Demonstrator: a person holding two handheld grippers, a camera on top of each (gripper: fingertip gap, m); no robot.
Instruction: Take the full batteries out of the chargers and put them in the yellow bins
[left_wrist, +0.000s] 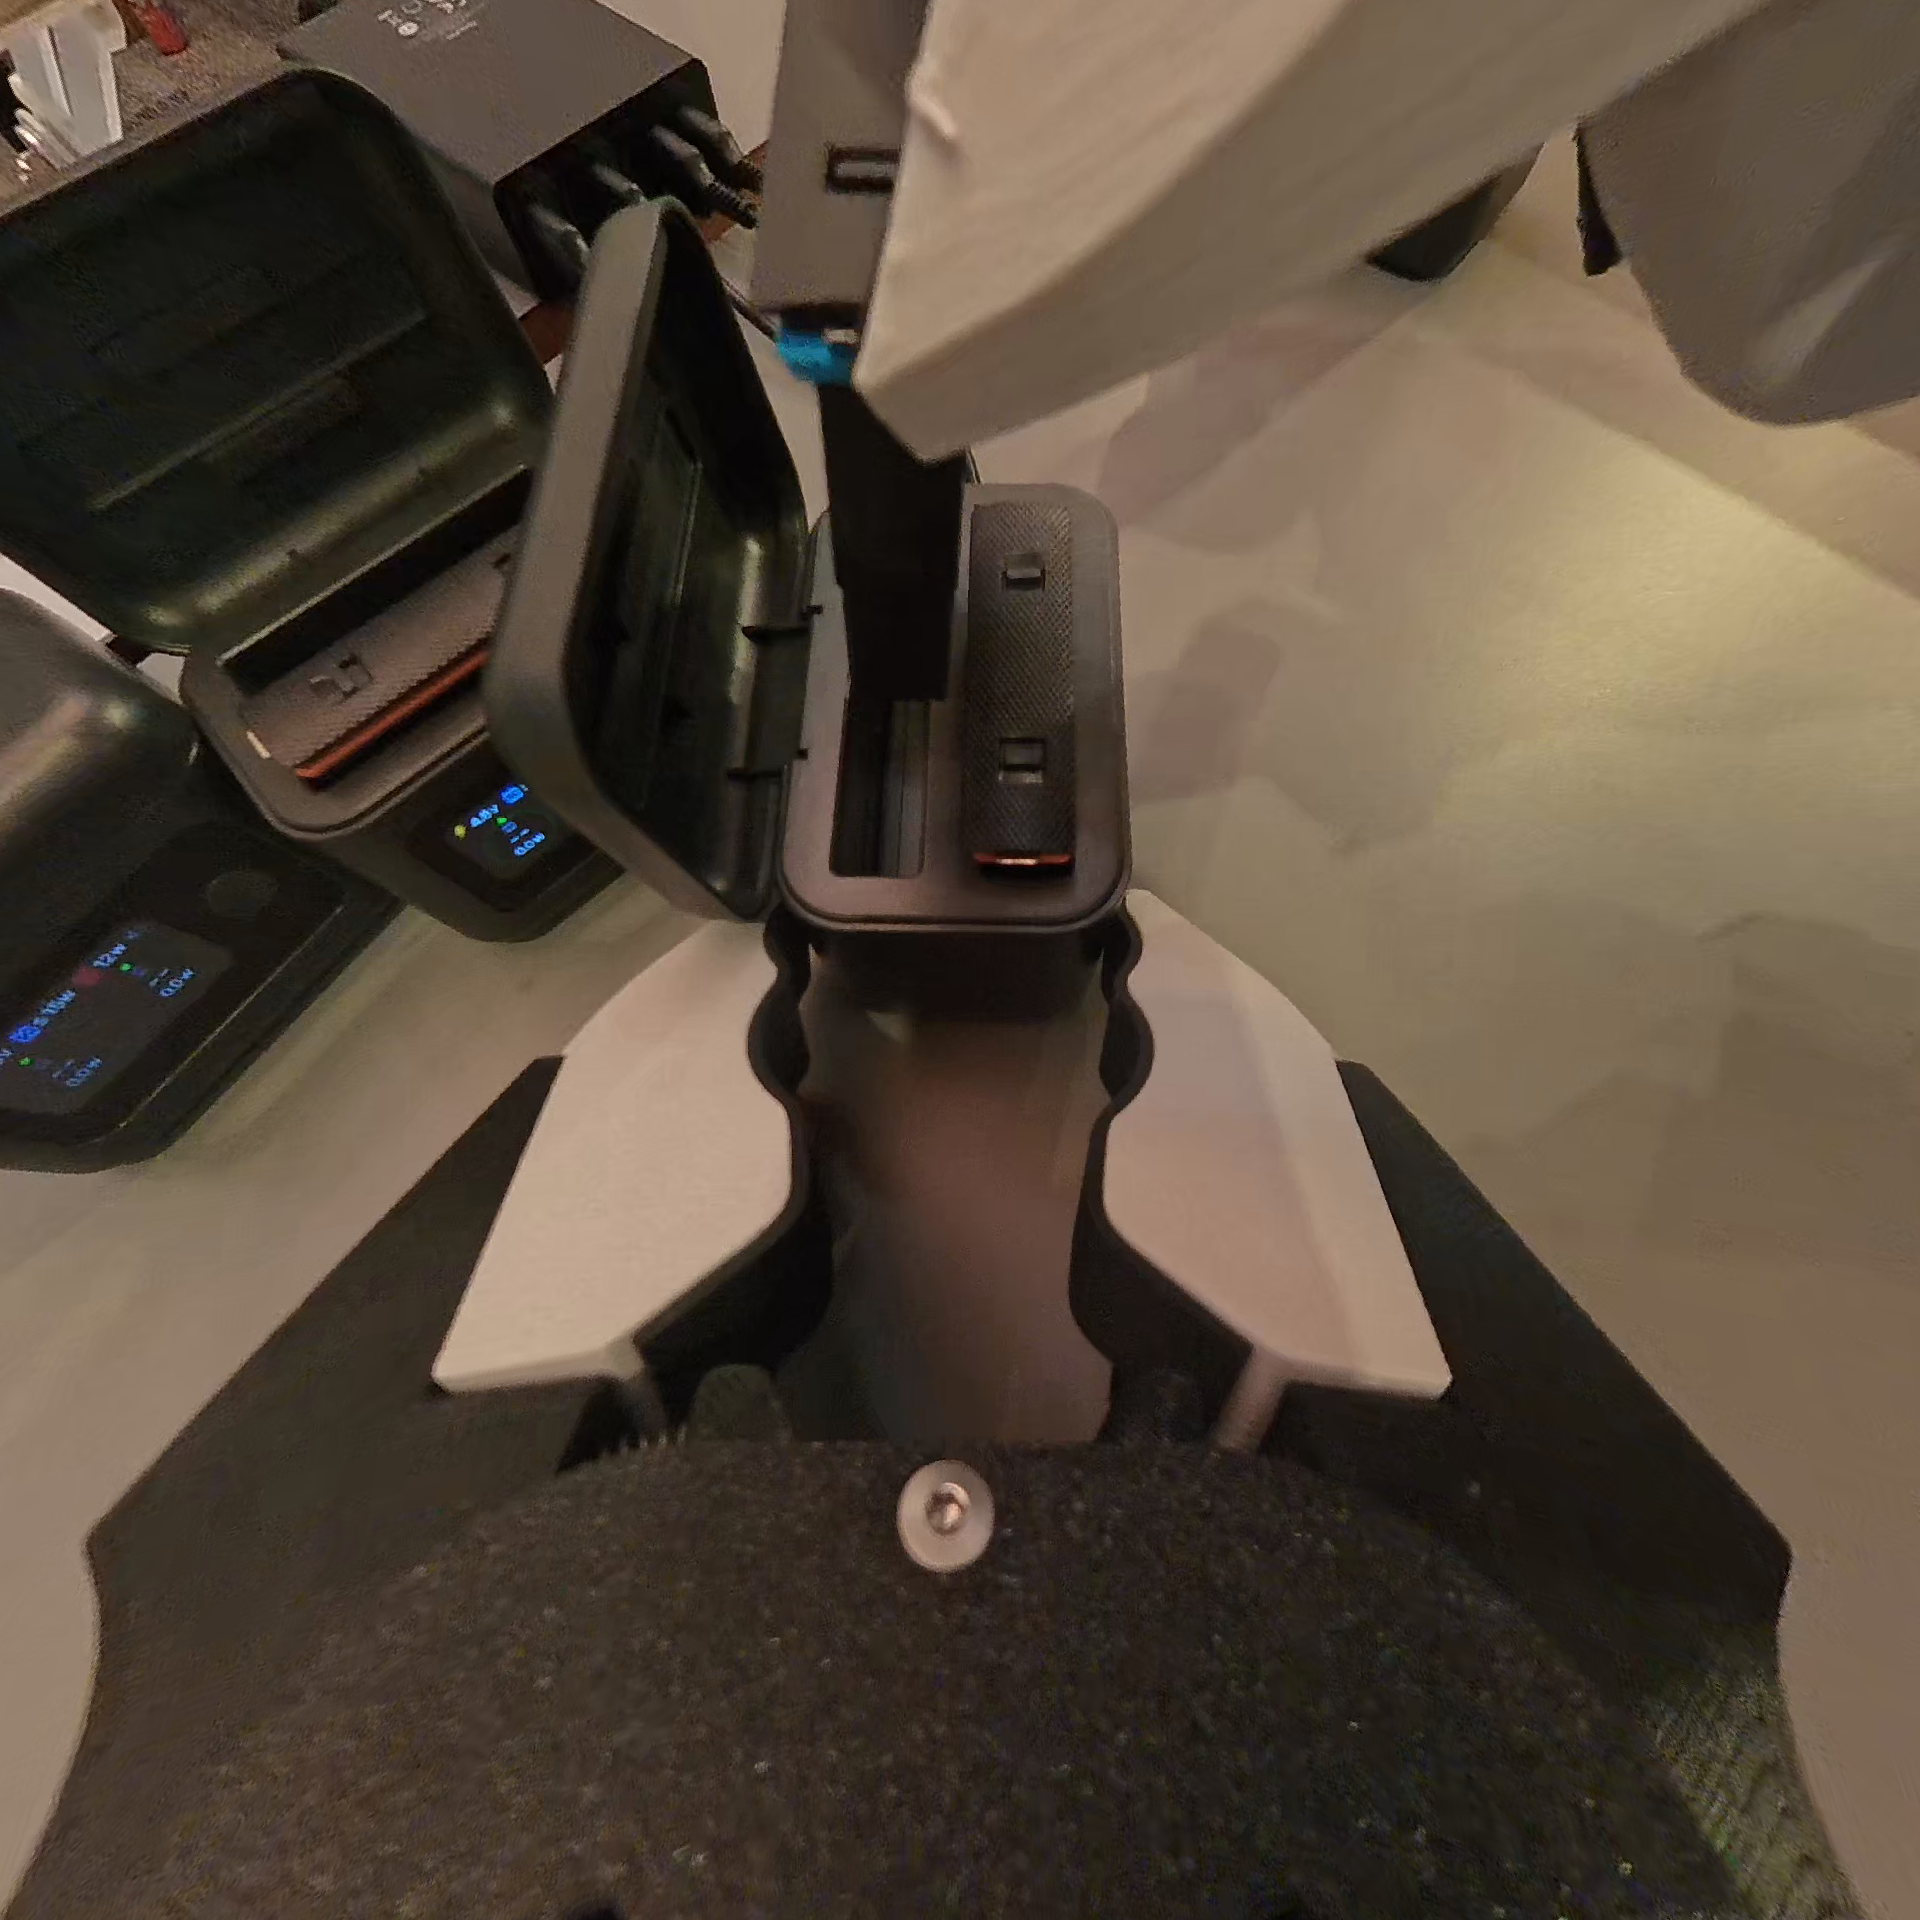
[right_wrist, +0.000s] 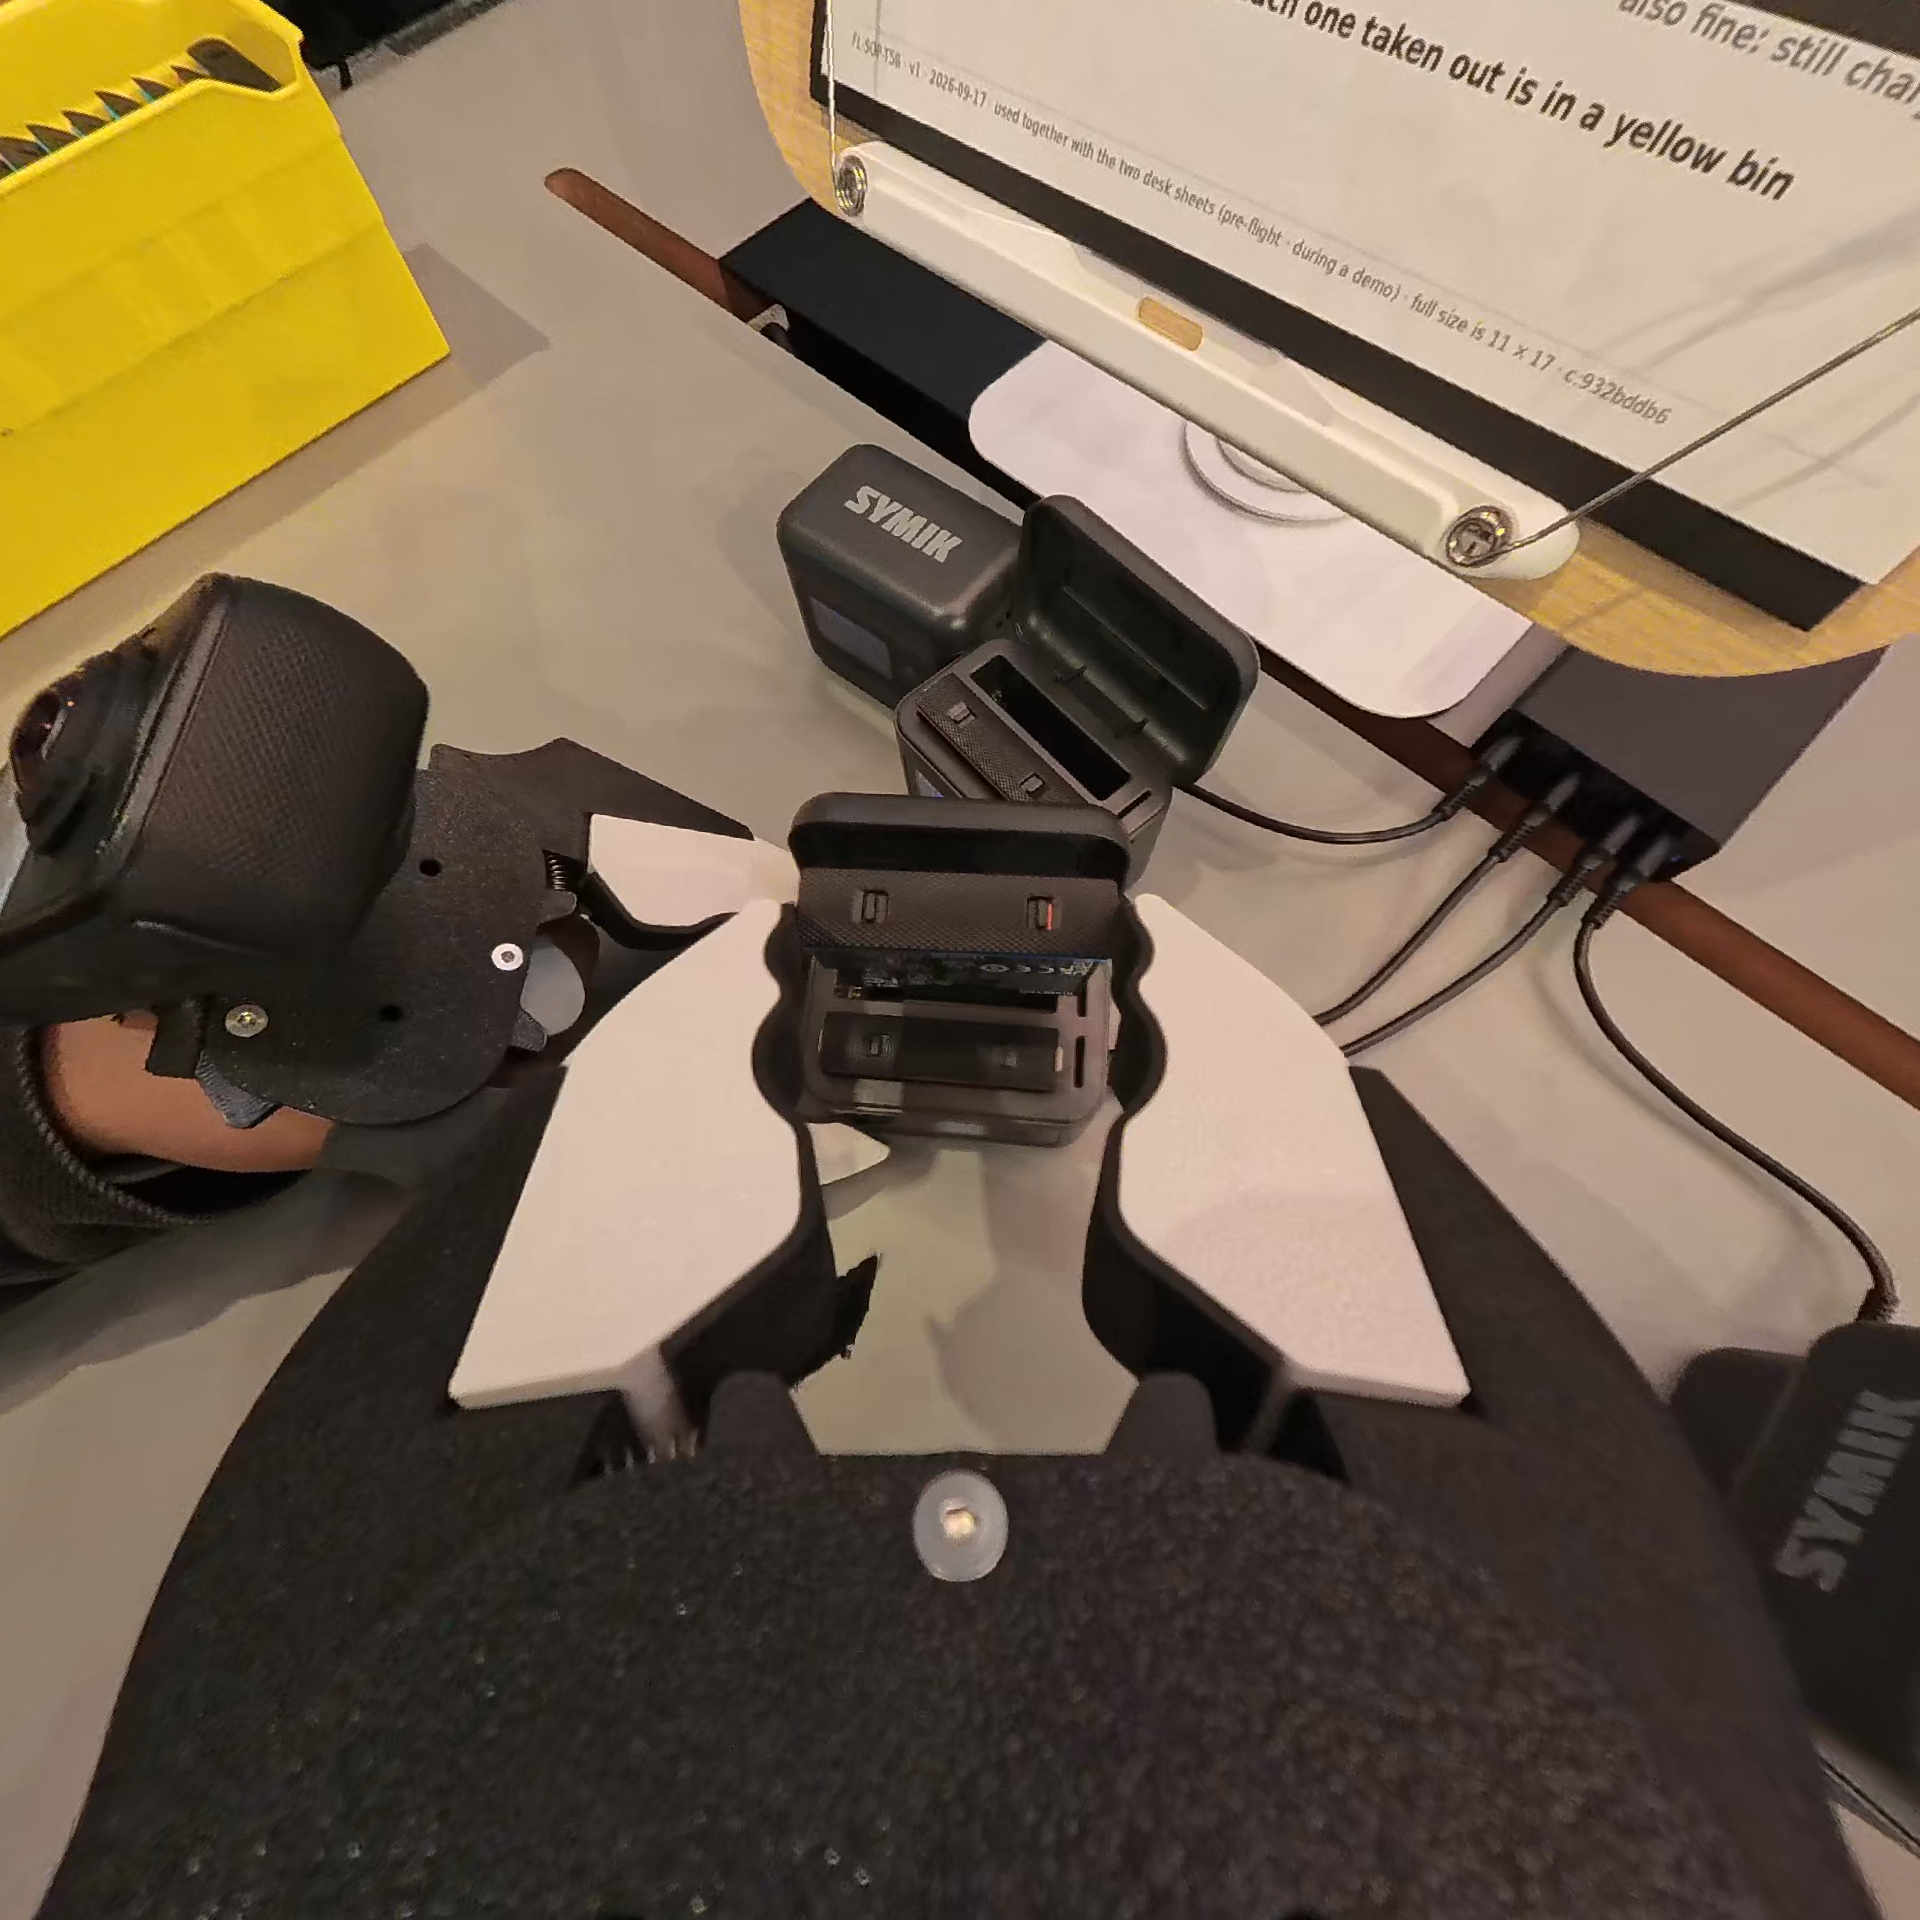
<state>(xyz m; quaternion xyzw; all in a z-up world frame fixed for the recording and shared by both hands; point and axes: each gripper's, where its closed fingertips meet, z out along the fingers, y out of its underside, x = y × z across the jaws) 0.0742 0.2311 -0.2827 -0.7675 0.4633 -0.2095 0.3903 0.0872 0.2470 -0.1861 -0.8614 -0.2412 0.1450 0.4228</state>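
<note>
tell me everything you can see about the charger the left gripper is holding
The charger is a dark grey, matte plastic box with rounded corners, clamped at its sides by the left gripper on the pale table. Its hinged lid stands open. One textured black battery with an orange end sits seated; the right gripper is lifting another battery from its slot.

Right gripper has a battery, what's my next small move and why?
Probably lift the right gripper straight up a little more. The battery it grips is raised, but its lower end looks close to the charger slot. The left gripper clamps the charger, so it should not rise too. Once clear, go to the yellow bin.
</note>
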